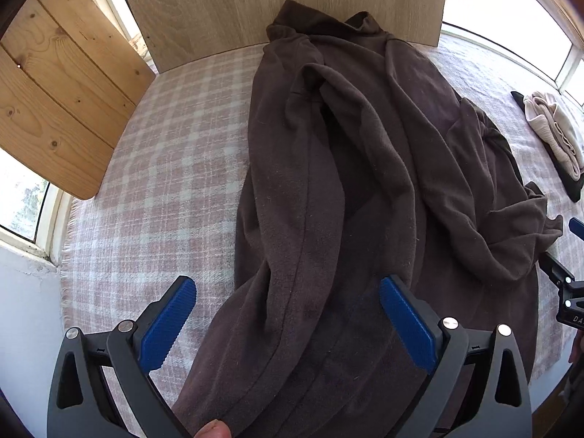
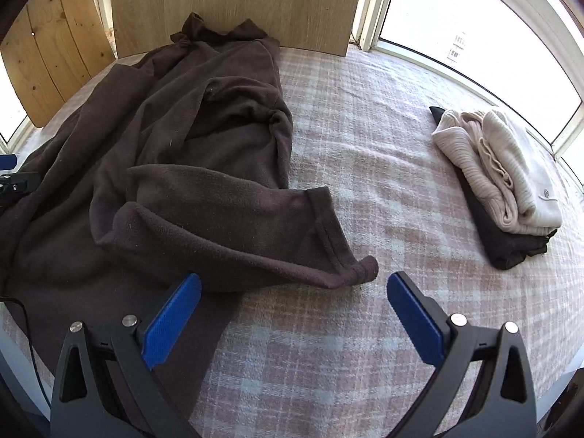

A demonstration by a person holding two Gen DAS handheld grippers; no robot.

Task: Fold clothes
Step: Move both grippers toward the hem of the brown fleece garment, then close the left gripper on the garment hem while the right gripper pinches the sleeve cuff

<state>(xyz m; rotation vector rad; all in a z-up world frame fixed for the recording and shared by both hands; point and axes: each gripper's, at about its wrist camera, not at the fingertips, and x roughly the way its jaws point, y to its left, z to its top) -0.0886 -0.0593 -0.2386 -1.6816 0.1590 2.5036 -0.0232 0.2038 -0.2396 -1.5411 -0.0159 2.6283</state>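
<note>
While a dark brown fleece garment [image 1: 346,168] lies crumpled and spread lengthwise over the pink-and-white checked blanket [image 1: 164,168] that covers the bench, the left hand-held gripper [image 1: 288,314] hangs just above its near end with jaws wide apart. A hemmed edge of the fleece runs between the blue pads [image 1: 166,325], yet neither pad presses on the cloth. A fingertip [image 1: 213,430] shows at the bottom edge of that view. The right hand-held gripper [image 2: 294,310] also stands wide, holding nothing, over bare blanket just short of the garment's sleeve cuff [image 2: 339,252], which lies flat and points toward the right side of the bench. The garment's collar [image 2: 222,29] rests against an upright light wooden board [image 2: 237,0] at the far edge. Well apart from the fleece, toward the window [image 2: 474,18], sits a folded stack: a cream ribbed knit [image 2: 500,168] on top of a black garment [image 2: 511,248].
</note>
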